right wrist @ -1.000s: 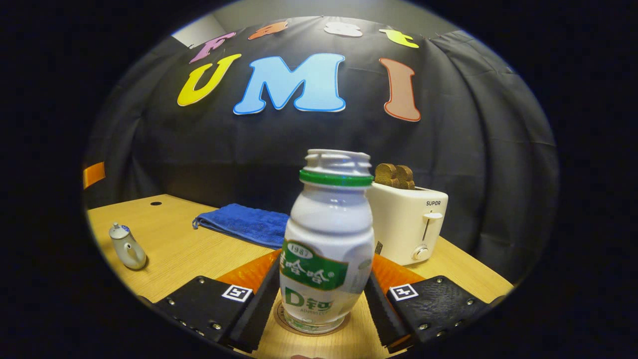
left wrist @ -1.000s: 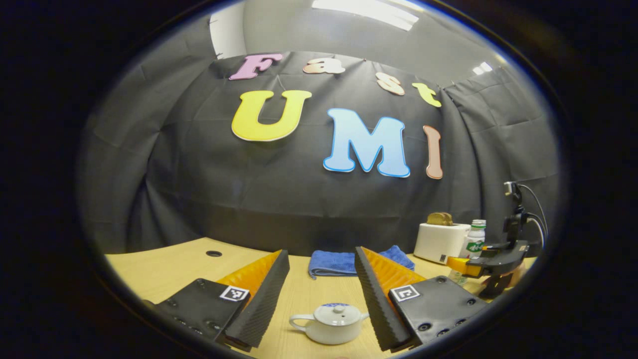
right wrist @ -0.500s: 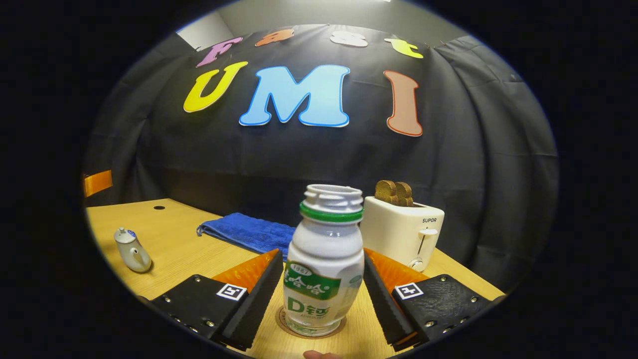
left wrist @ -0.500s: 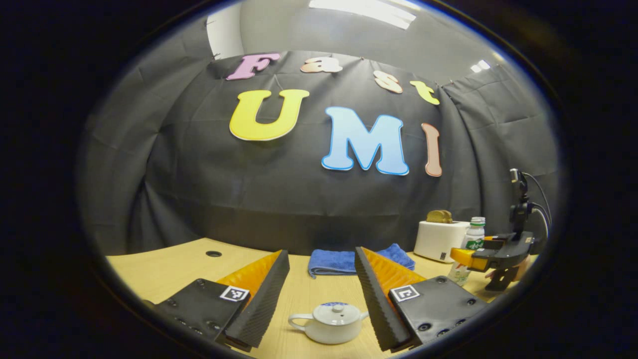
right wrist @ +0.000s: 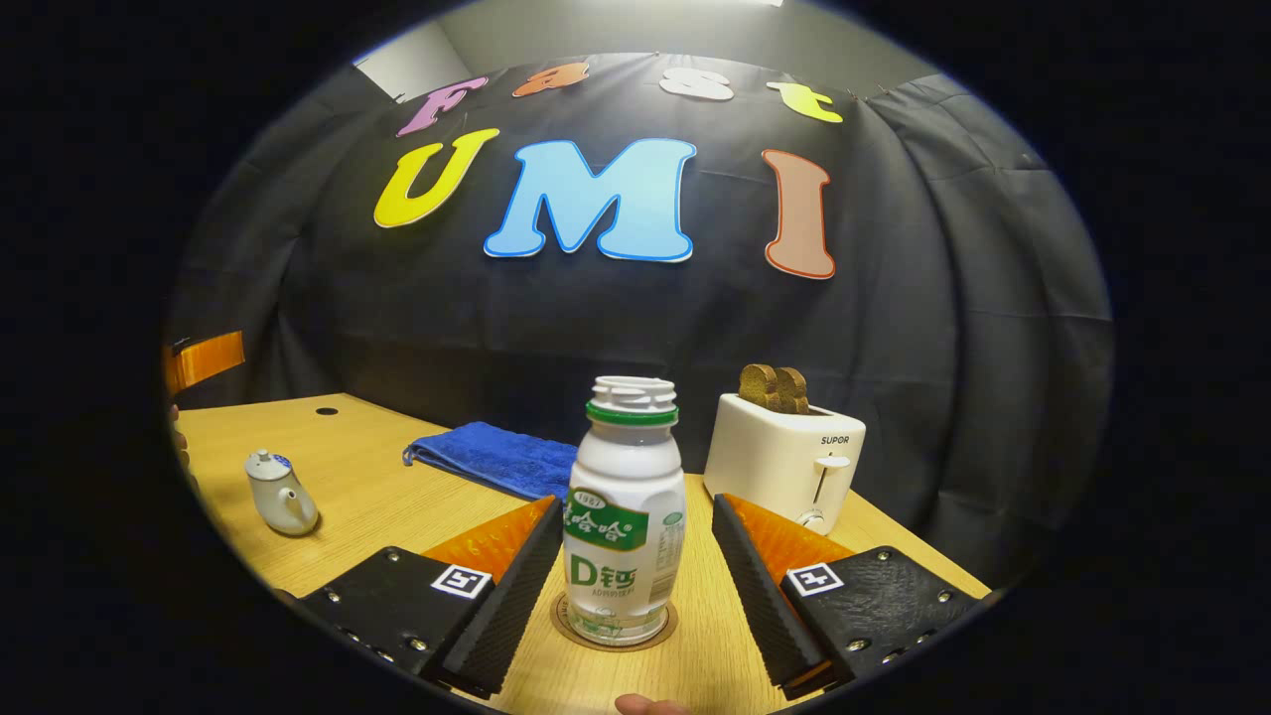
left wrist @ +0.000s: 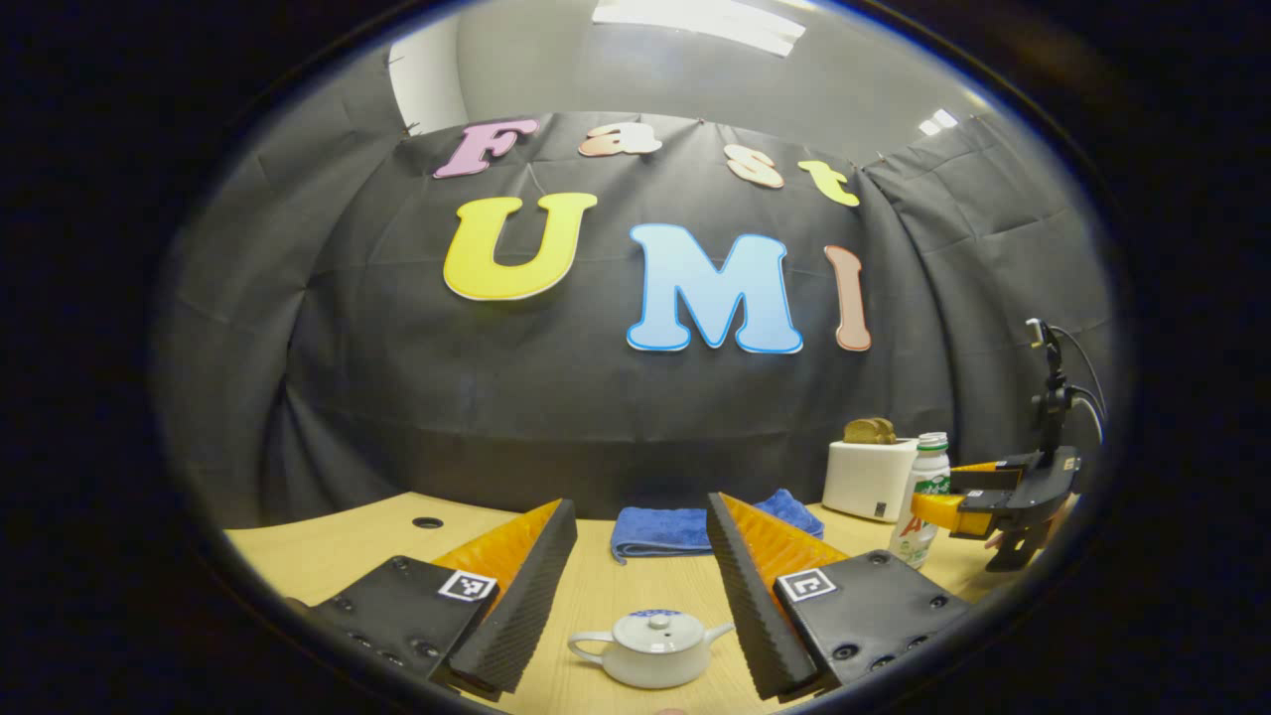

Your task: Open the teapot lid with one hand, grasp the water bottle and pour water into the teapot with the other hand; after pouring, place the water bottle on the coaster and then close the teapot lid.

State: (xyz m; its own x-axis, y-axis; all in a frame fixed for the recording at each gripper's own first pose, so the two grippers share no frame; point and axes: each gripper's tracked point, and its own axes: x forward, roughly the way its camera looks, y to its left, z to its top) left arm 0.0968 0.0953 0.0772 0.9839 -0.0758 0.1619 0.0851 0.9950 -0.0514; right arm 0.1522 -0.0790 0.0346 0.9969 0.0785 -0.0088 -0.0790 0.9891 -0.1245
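Table (right wrist: 397,516) carries a toaster (right wrist: 784,462) and blue towel (right wrist: 487,459) at the back. Bottle (right wrist: 621,526) stands upright on the coaster (right wrist: 665,628), between the wide-apart jaws of the right gripper (right wrist: 635,596), touching neither. Teapot (left wrist: 650,647), lid on, sits between the wide jaws of the left gripper (left wrist: 640,596), untouched.

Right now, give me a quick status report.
Both claws open: left claw above lidded teapot, right claw clear of bottle. Bottle upright on coaster. Nothing in the way.
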